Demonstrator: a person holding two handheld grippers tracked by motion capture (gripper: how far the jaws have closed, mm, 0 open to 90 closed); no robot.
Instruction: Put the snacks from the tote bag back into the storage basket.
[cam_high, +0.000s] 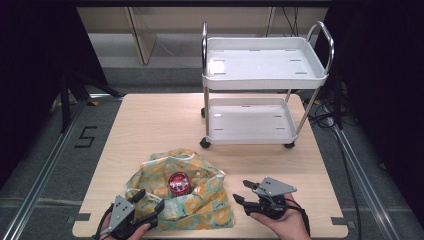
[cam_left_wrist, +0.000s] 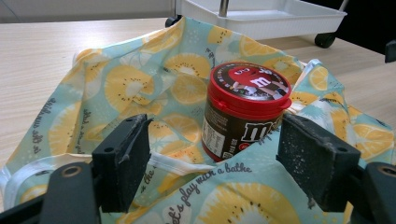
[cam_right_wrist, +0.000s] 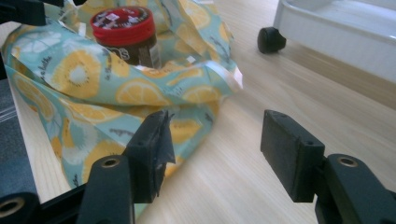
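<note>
A red-lidded candy jar (cam_high: 179, 183) stands upright in the middle of a crumpled cloth bag (cam_high: 210, 202) printed with lemon and kiwi slices, which lies on the near half of the bench (cam_high: 150, 125).

In the high view the left gripper (cam_high: 150, 202) sits at the bag's near left edge, and the jar lies at about 1 o'clock from it, near but apart. In the left gripper view (cam_left_wrist: 212, 154) its jaws stand spread with the bag's fabric rising between them; the pads do not press on it, and the jar (cam_left_wrist: 246, 109) stands just beyond at 12 o'clock.

The right gripper (cam_high: 242, 192) hovers just off the bag's right edge, with the jar at about 9 o'clock from it in the high view. In the right gripper view (cam_right_wrist: 215, 140) its jaws are spread with only bare bench between them; the bag (cam_right_wrist: 93, 88) lies beside the left jaw and the jar (cam_right_wrist: 125, 35) at about 11 o'clock, well apart.

A white two-shelf cart (cam_high: 265, 75) stands at the bench's far side, at 1 o'clock from the jar.
</note>
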